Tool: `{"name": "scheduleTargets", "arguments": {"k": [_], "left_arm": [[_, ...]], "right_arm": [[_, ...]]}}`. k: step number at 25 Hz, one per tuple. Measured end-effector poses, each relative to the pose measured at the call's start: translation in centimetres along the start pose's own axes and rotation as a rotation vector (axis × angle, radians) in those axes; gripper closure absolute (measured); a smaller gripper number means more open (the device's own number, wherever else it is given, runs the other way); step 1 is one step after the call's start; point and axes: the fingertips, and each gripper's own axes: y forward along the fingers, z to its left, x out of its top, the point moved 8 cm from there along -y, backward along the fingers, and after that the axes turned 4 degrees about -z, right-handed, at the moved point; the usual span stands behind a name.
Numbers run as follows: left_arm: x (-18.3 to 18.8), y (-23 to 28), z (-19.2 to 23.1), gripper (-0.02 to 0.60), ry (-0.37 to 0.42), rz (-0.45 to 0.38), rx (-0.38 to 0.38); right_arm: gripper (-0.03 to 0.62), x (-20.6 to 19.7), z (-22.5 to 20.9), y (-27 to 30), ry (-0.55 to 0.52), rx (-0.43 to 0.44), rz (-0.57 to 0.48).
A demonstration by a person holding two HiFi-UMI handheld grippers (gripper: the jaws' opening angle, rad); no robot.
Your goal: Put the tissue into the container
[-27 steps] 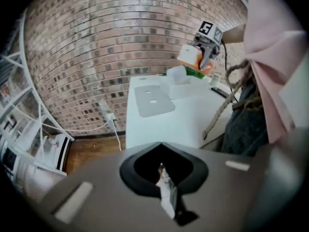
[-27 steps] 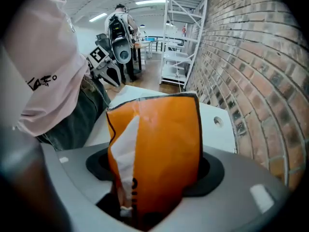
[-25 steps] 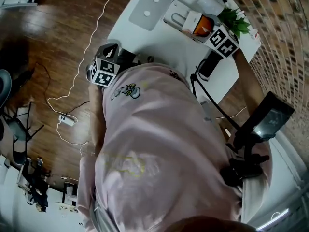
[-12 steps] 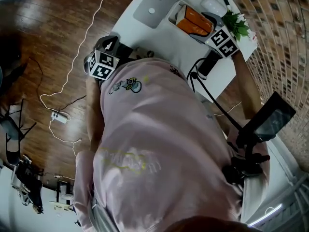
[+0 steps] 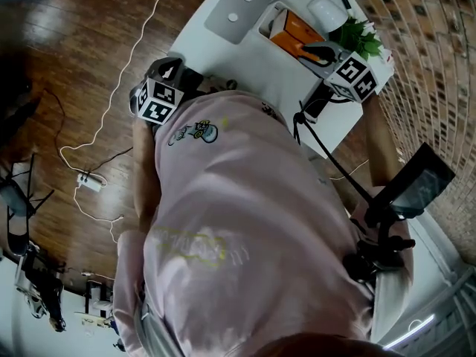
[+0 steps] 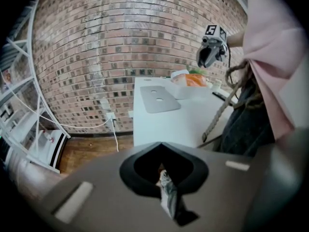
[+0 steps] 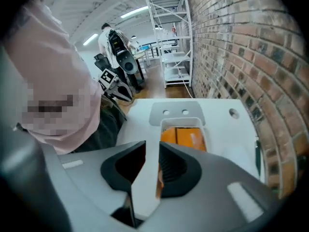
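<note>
"Well, where is the tissue pack [image 5: 286, 32]?"

"It lies inside the white container [image 5: 266, 22] on the table [image 5: 245, 58]. The pack is orange and flat. From my right gripper view I look down into the container and see its white rim all round the orange."

"Is anything holding it?"

"No. My right gripper [image 5: 316, 50] hangs just over the pack. Its two jaws stand a little apart with a thin gap. Through the gap I see white table and a strip of orange. Nothing sits between them."

"And your other one?"

"My left gripper [image 5: 167, 71] is off the table's edge, close to my pink shirt [image 5: 245, 199], with the wood floor [image 5: 74, 65] under it. Its jaws are squeezed together. Only a thin slit shows where they meet, and I cannot tell what is in it. From there I can see the table, the container and my other gripper far off."

"What else is on the table?"

"A grey lid [image 5: 239, 10] with two round holes lies flat, just beside the container. A green plant [image 5: 358, 34] stands at the table's end, near the brick wall [image 5: 424, 65]."
</note>
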Motion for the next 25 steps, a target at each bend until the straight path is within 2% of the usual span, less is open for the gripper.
{"name": "scheduleTargets", "arguments": {"k": [1, 3, 6, 9, 12, 17, 22, 25], "left_arm": [[-0.1, 0.0, 0.0, 0.577, -0.005, 0.003, 0.002], [-0.1, -0.1, 0.1, 0.577, -0.008, 0.009, 0.011], [0.4, 0.0, 0.0, 0.575, 0.008, 0.004, 0.015], [0.1, 0.2, 0.0, 0.577, 0.011, 0.020, -0.002], [0.3, 0.4, 0.2, 0.575, 0.017, 0.013, -0.019], [2.6, 1.8, -1.0, 0.575, 0.077, -0.023, -0.071], [5.9, 4.4, -4.1, 0.576, 0.170, -0.036, -0.166], [7.6, 6.7, -6.6, 0.576, 0.233, -0.020, -0.249]], "right_arm": [[0.525, -0.4, 0.0, 1.7, 0.017, 0.006, 0.007], [0.591, -0.4, -1.0, 4.8, 0.023, -0.073, 0.002], [0.591, 2.5, -2.2, 5.6, -0.023, -0.243, -0.125], [0.592, 5.2, -1.1, 2.8, -0.061, -0.275, -0.273], [0.591, 4.5, -0.3, 1.0, -0.008, -0.313, -0.359], [0.592, -1.4, 2.6, -0.2, 0.182, -0.390, -0.355], [0.592, -9.1, 6.7, -0.8, 0.359, -0.376, -0.308], [0.592, -12.2, 8.4, -2.0, 0.378, -0.352, -0.247]]}}
